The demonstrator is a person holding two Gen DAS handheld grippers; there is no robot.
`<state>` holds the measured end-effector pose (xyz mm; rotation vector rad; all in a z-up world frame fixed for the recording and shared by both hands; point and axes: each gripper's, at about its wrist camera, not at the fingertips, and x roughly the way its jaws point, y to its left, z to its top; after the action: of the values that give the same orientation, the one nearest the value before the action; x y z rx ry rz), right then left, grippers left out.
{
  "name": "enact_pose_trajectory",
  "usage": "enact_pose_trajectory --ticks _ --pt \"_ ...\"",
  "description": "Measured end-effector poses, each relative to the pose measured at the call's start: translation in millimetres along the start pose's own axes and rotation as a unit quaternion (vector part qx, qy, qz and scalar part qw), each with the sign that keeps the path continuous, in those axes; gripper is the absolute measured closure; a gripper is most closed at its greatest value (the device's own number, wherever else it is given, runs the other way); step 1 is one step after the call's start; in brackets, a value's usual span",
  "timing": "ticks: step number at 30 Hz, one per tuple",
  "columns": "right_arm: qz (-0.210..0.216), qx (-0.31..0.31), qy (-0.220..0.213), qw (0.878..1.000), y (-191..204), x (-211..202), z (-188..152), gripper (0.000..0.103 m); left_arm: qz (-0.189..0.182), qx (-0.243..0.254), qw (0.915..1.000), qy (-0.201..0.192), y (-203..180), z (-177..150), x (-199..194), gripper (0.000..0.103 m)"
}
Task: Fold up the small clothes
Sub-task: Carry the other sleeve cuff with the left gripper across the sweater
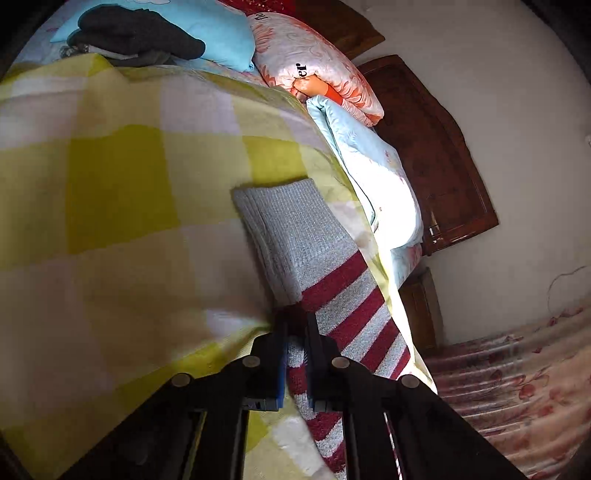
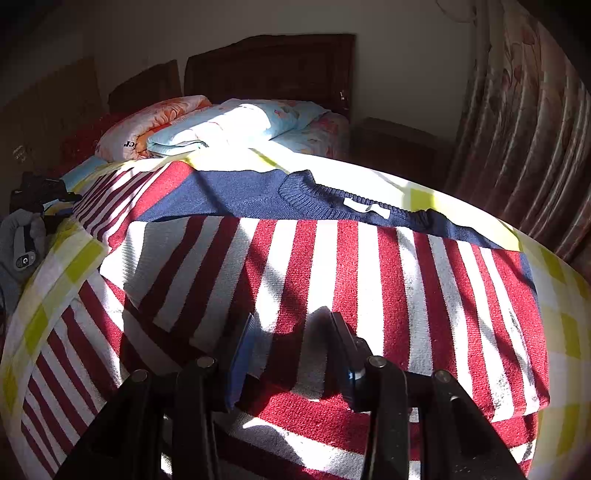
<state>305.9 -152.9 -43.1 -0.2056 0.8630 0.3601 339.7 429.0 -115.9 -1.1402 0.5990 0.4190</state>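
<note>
Sweater [image 2: 332, 266] sleeve [image 1: 332, 291] pinched in left gripper [image 1: 295, 325] jaws on bedspread [image 1: 110, 184]

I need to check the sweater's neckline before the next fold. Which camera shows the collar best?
The right wrist view: the navy collar with its white label lies open at the far edge of the striped sweater. The left wrist view shows only a grey cuff and striped sleeve, no collar.

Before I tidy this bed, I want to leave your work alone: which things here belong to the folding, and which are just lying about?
In the job:
- striped sweater, spread on the checked blanket
- left gripper, shut on its sleeve
- right gripper, open over the sweater's body

Lying about:
- dark clothes pile
- floral pillow
- folded light-blue quilt
- curtain
</note>
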Motion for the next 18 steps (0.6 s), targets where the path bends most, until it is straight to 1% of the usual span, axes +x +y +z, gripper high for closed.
enact_pose_trajectory --ticks 1,2,4,5,6,7,8,10,11,12,13,14,15,16,17,18 --pt "0.0 0.0 0.0 1.0 0.0 0.0 -0.3 0.061 -0.006 0.002 0.9999 -0.013 -1.8 -4.9 -7.2 0.0" --pt "0.001 0.001 -0.001 1.0 -0.4 0.2 -0.2 0.061 -0.015 0.015 0.9993 -0.03 -8.2 -11.9 -17.4 0.0" --pt "0.002 0.002 -0.001 1.0 -0.5 -0.3 -0.7 0.062 -0.047 0.074 0.9943 -0.06 -36.9 -31.5 -41.3 0.0" --pt "0.002 0.004 -0.002 1.0 -0.8 -0.4 -0.8 0.062 -0.07 0.113 0.9885 -0.073 -57.8 -47.3 -56.3 0.0" --pt "0.003 0.008 -0.004 1.0 -2.3 -0.8 -0.9 0.064 -0.096 0.152 0.9804 -0.079 -79.6 -65.1 -69.8 0.0" --pt "0.006 0.015 -0.006 1.0 -5.0 -1.8 -1.0 0.065 -0.124 0.192 0.9702 -0.08 -102.1 -84.7 -81.9 0.0" --pt "0.007 0.028 -0.011 1.0 -9.4 -3.6 -1.2 0.065 -0.153 0.235 0.9568 -0.076 -124.7 -107.2 -93.3 0.0" --pt "0.017 0.072 -0.035 0.997 -25.1 -11.6 -3.2 0.065 -0.193 0.32 0.925 -0.069 -163.6 -156.1 -112.7 0.0" --pt "0.03 0.1 -0.054 0.993 -35.9 -17.5 -5.4 0.065 -0.208 0.363 0.9065 -0.061 -179.1 -183.5 -118.4 0.0" --pt "0.047 0.13 -0.071 0.988 -47.1 -22.2 -8.3 0.065 -0.216 0.408 0.8857 -0.047 -193.0 -213.8 -122.1 0.0" --pt "0.064 0.16 -0.089 0.981 -58.4 -26.5 -11.9 0.065 -0.219 0.443 0.8687 -0.03 -201.9 -241.9 -120.9 0.0" --pt "0.074 0.188 -0.104 0.974 -68.4 -29.8 -14.8 0.065 -0.219 0.473 0.8537 -0.008 -207.4 -266.4 -116.0 0.0" --pt "0.079 0.209 -0.115 0.968 -76.2 -31.9 -17.5 0.065 -0.215 0.504 0.8363 0.022 -210.9 -294.3 -107.7 0.0" --pt "0.081 0.228 -0.128 0.962 -83.8 -34.8 -19.5 0.065 -0.205 0.53 0.8217 0.044 -211.2 -316.7 -97.8 0.0" --pt "0.082 0.24 -0.14 0.957 -88.8 -37.6 -21.5 0.065 -0.192 0.551 0.8093 0.065 -209.4 -335.5 -87.2 0.0" --pt "0.083 0.249 -0.149 0.953 -92.5 -40.2 -23.3 0.065 -0.172 0.575 0.7938 0.097 -205.8 -357.4 -76.4 0.0"
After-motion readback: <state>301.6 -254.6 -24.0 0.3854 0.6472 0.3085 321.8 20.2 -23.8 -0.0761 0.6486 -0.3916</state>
